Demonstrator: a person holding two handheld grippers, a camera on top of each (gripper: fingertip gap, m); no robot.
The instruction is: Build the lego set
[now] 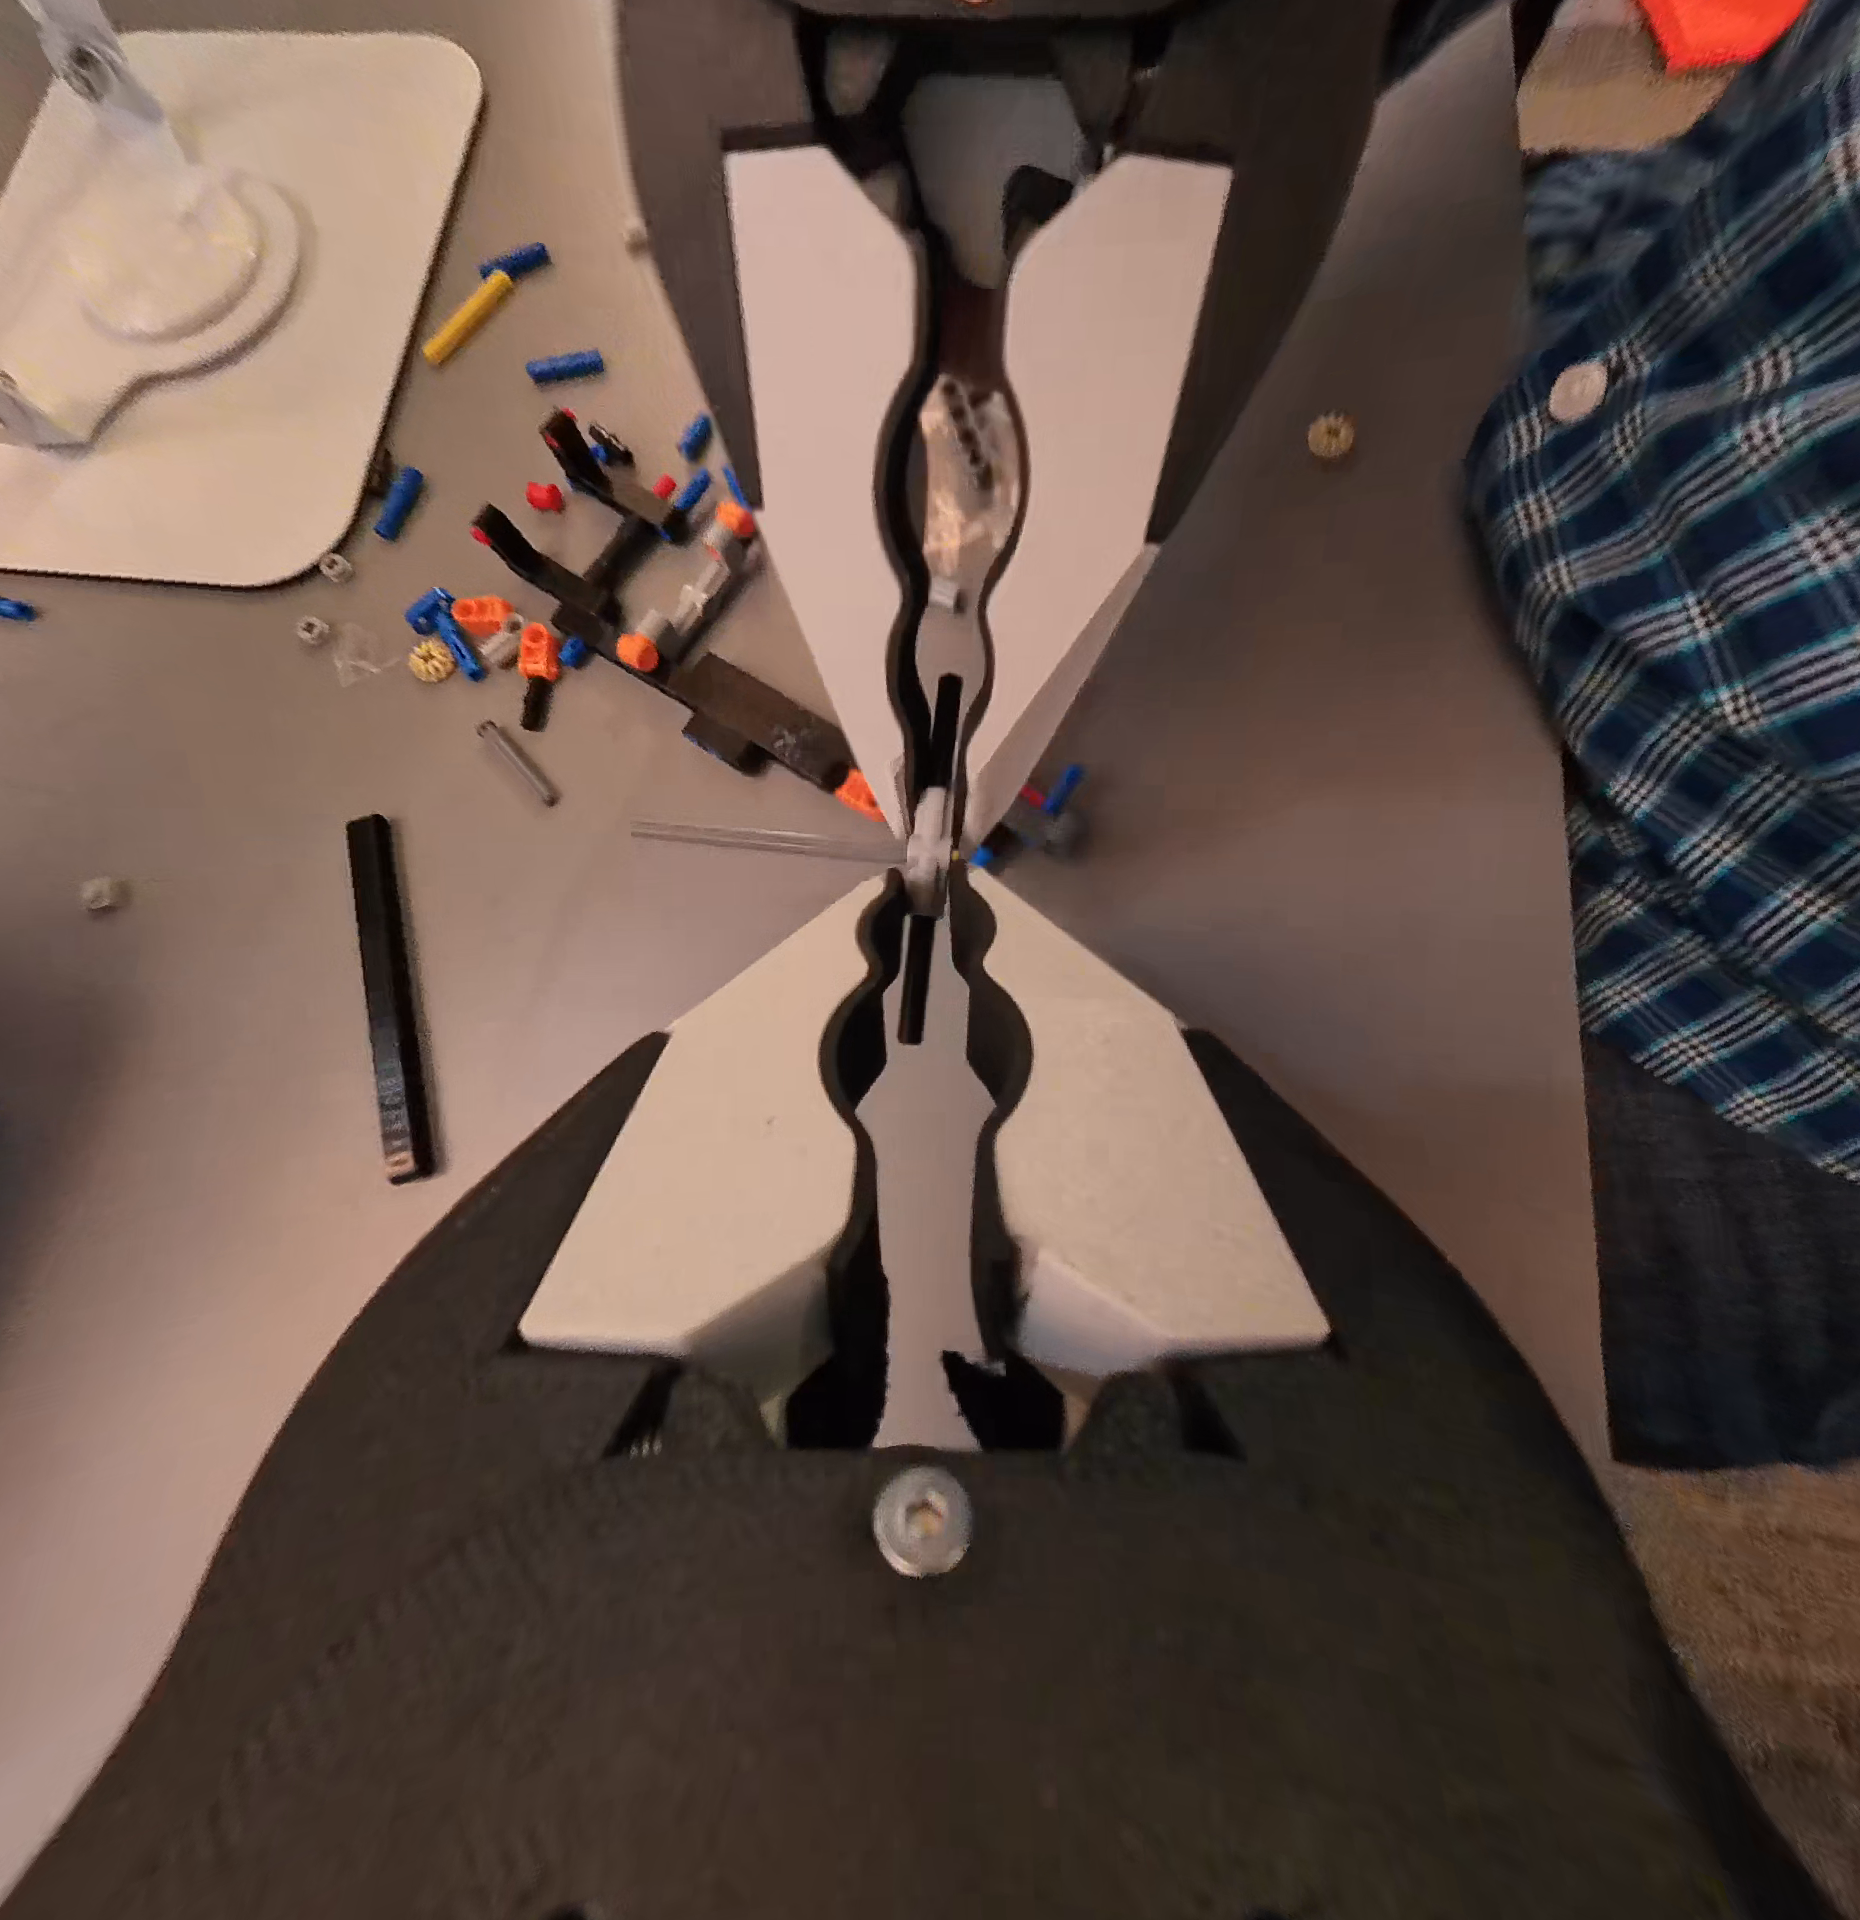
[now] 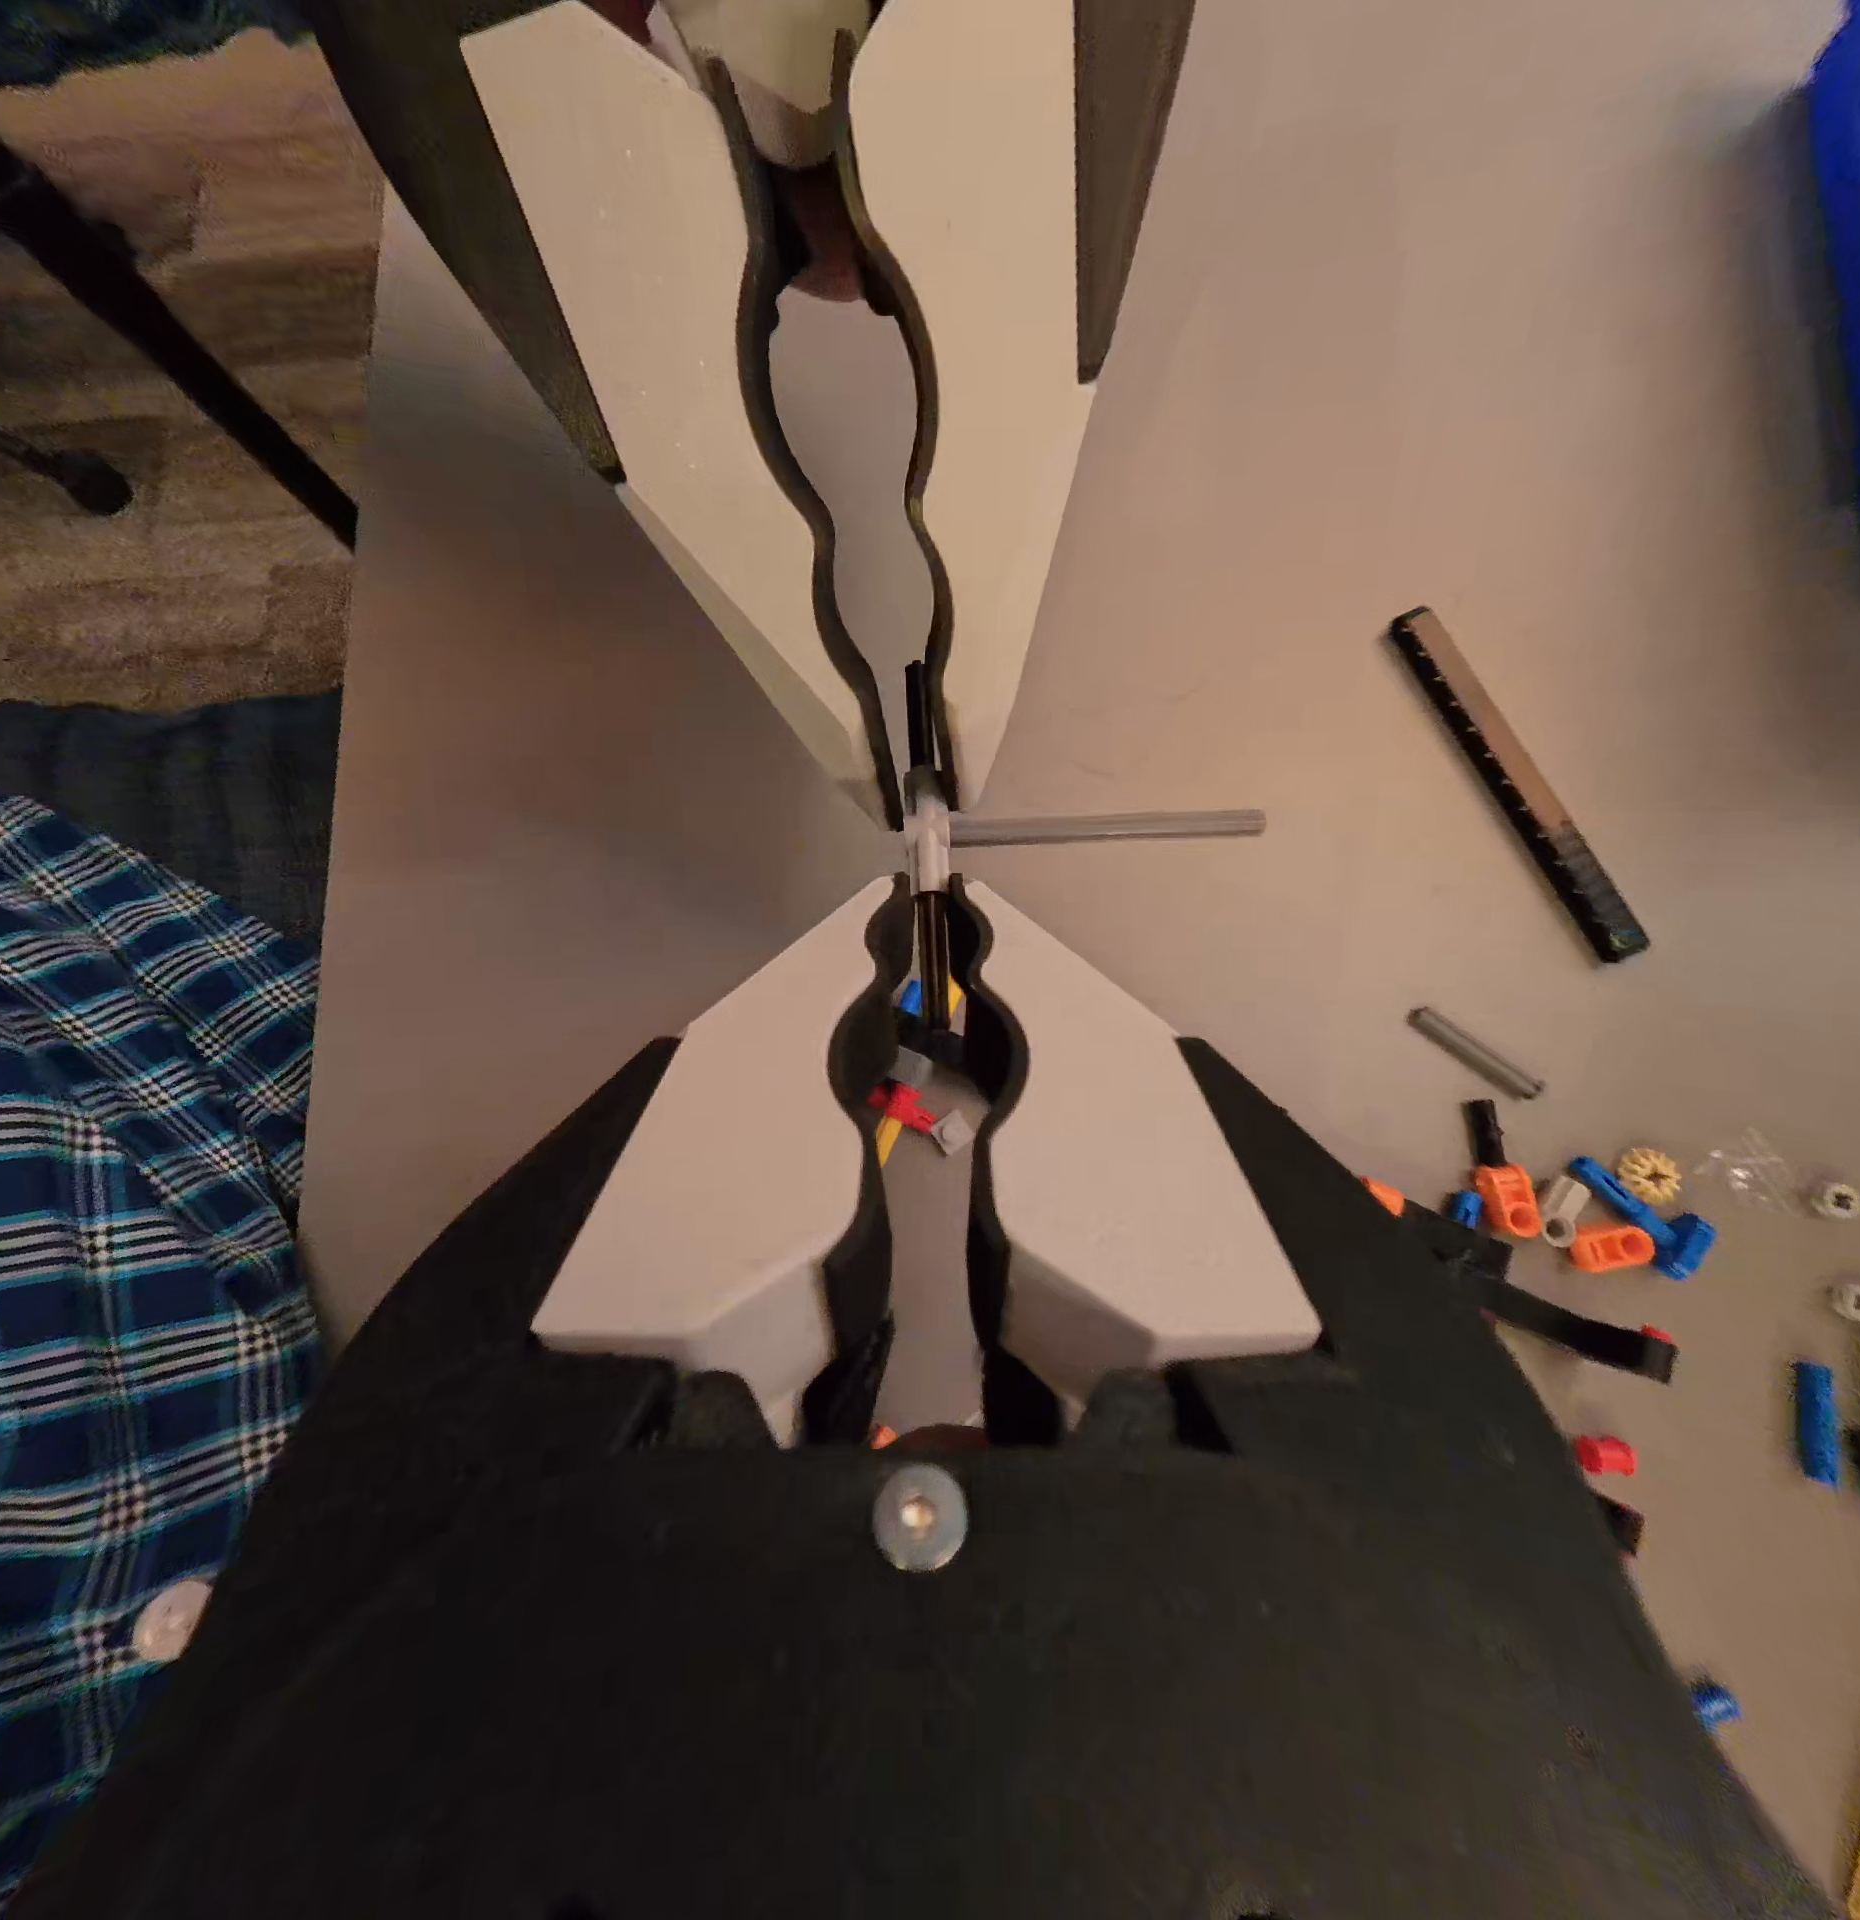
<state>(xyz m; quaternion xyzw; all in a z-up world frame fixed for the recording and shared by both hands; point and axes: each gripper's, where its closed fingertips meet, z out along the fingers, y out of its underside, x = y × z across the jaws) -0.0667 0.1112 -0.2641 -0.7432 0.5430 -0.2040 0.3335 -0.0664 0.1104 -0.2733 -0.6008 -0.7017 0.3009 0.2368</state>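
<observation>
My two grippers meet tip to tip above the grey table. A thin black axle (image 1: 911,977) runs through a small light grey connector (image 1: 928,847) between the tips. My left gripper (image 1: 921,888) is shut on the axle's near end. My right gripper (image 1: 934,816) comes from the top of the left wrist view and is shut on the far end. In the right wrist view my right gripper (image 2: 921,888) holds the axle (image 2: 931,935) below the connector (image 2: 926,842), and the left gripper (image 2: 921,805) holds it above. A grey axle (image 2: 1108,824) sticks out sideways from the connector.
A partly built black frame with orange pieces (image 1: 635,582) lies among several loose blue, red and orange pieces. A long black beam (image 1: 389,997) (image 2: 1518,800) and a short grey axle (image 2: 1474,1051) lie apart. A white stand base (image 1: 199,312) is far left. A person's plaid shirt (image 1: 1715,623) borders the table. Only a small space, under 4 cm, lies between the two pairs of fingers. Left tips and right tips are each some 15 cm from the long black beam (image 2: 1518,800). My left wrist view (image 1: 395,961) looks at it from another angle.
</observation>
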